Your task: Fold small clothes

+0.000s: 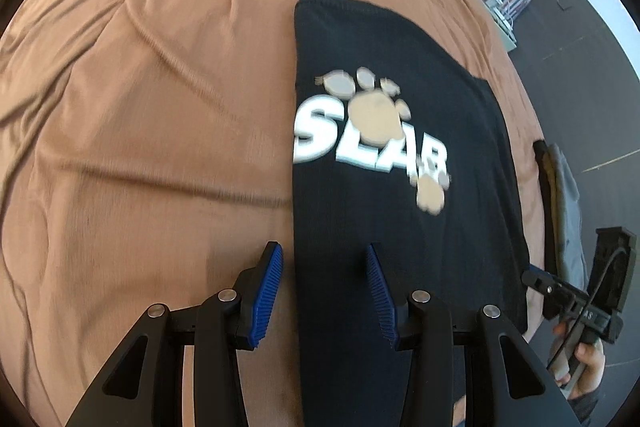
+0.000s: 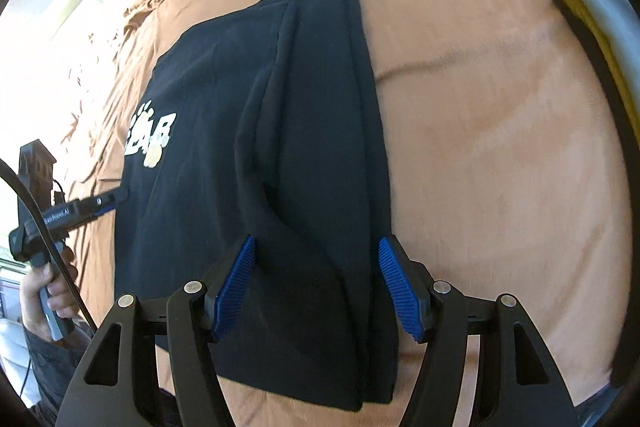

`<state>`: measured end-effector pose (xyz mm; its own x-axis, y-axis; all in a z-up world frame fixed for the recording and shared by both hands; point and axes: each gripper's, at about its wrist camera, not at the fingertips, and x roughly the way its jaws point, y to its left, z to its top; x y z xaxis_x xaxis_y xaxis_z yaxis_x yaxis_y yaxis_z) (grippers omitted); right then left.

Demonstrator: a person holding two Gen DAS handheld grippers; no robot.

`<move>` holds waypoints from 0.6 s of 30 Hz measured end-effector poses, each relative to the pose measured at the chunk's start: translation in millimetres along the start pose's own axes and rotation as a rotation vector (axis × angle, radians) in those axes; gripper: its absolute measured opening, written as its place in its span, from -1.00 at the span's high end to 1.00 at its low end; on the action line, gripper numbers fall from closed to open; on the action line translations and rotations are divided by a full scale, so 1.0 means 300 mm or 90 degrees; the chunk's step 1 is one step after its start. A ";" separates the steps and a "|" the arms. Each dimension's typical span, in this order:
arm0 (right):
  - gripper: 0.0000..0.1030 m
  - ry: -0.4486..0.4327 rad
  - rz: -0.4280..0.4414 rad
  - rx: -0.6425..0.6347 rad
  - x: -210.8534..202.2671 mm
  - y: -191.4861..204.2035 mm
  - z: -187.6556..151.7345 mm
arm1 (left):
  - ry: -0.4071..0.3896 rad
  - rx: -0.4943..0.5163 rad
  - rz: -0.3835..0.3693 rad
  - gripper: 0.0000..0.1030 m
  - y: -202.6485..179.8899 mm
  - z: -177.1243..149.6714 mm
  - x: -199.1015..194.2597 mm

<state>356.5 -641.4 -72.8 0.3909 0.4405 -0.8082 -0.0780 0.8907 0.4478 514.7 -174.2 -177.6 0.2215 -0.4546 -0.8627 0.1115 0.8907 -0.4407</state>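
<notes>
A: The black T-shirt [image 1: 384, 187] lies flat on the tan bedspread [image 1: 140, 147], print up, already narrowed into a long strip. In the right wrist view its right side is turned in, a soft ridge running down the cloth.

B: So the side folds look done; I'd say the lengthwise fold is left. And the tongs?

A: Left gripper [image 1: 324, 291] is spread wide over the shirt's near left edge, holding nothing. Right gripper [image 2: 316, 283] is spread wide too, straddling the folded-in side, nothing pinched.

B: Surroundings?

A: The bedspread is creased and wrinkled. More folded garments [image 2: 592, 27] sit at its right edge, pale cloth at the far end, a dark floor [image 1: 580, 39] beyond, with a rack near the wall.
</notes>
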 end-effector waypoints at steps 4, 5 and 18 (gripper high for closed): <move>-0.21 0.002 0.008 0.017 -0.017 -0.026 -0.066 | 0.019 -0.009 -0.015 0.12 0.018 -0.061 -0.012; -0.21 0.002 0.016 0.022 -0.014 -0.027 -0.083 | 0.021 -0.011 -0.016 0.12 0.020 -0.072 -0.014; -0.21 -0.009 0.107 0.059 -0.057 -0.133 -0.202 | 0.063 -0.031 -0.069 0.12 0.035 -0.181 -0.042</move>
<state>297.4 -677.7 -99.9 0.3928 0.5800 -0.7136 -0.0592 0.7904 0.6098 460.3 -159.2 -184.9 0.1135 -0.5475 -0.8291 0.0824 0.8368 -0.5413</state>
